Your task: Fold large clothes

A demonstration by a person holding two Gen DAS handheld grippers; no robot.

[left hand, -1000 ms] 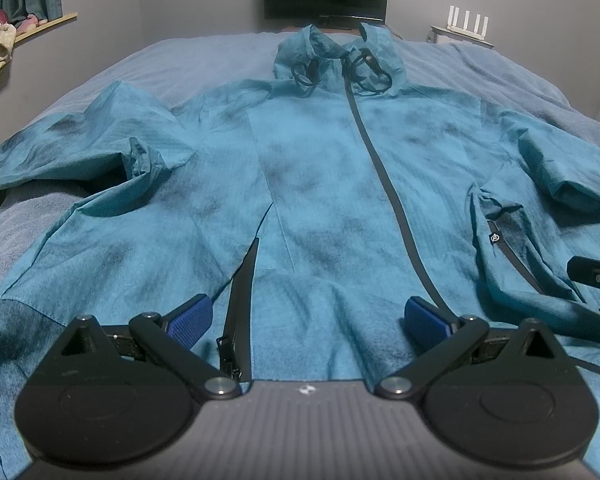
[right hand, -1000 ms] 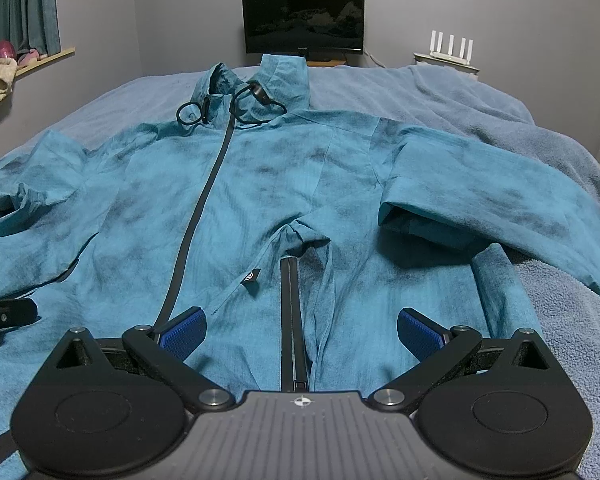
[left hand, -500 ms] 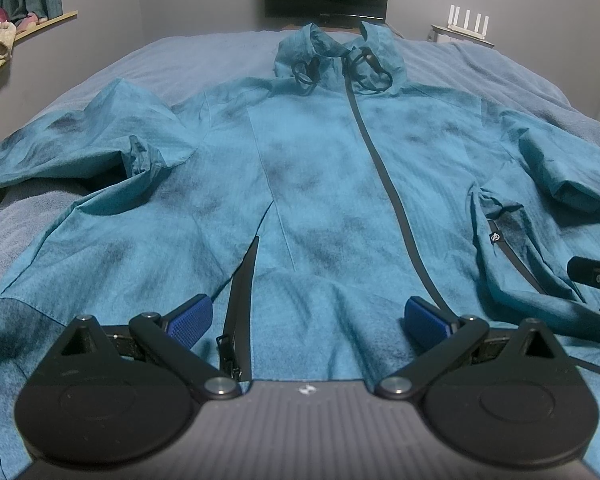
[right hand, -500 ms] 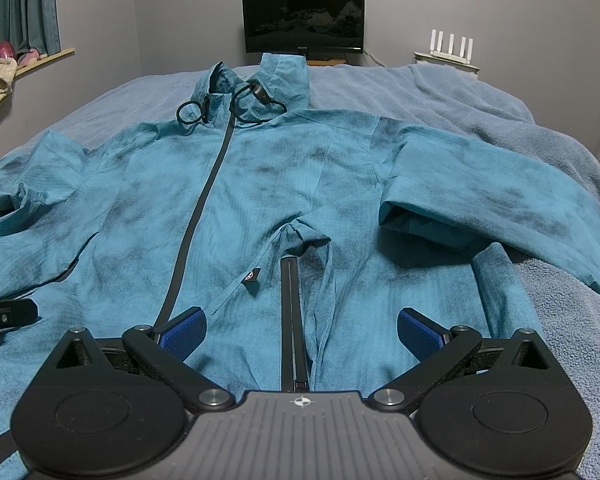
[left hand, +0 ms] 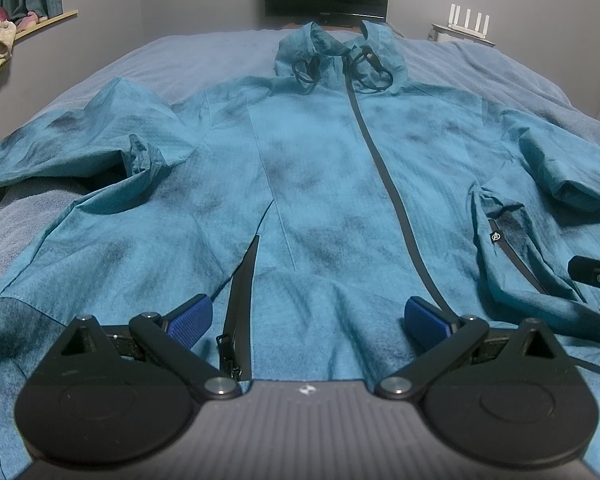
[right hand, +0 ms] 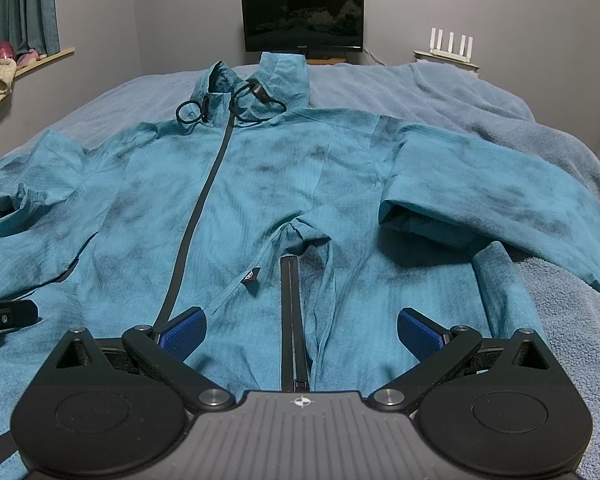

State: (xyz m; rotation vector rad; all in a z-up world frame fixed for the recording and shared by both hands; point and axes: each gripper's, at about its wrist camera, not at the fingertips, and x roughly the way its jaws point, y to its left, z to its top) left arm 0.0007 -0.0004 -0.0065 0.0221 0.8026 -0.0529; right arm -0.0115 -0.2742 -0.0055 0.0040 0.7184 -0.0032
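A large teal jacket (left hand: 320, 184) lies front up on the bed, zipped with a black centre zip, hood at the far end, both sleeves spread out. It also shows in the right wrist view (right hand: 284, 184). My left gripper (left hand: 308, 320) is open and empty just above the hem, over the left pocket zip (left hand: 240, 280). My right gripper (right hand: 300, 330) is open and empty above the hem, over the right pocket zip (right hand: 292, 312). Each gripper's tip shows at the edge of the other's view.
The jacket rests on a blue-grey blanket (right hand: 500, 96) covering the bed. A dark monitor (right hand: 302, 16) and a white router (right hand: 452, 44) stand beyond the bed's far end. A window ledge with soft items (right hand: 0, 72) is at the left.
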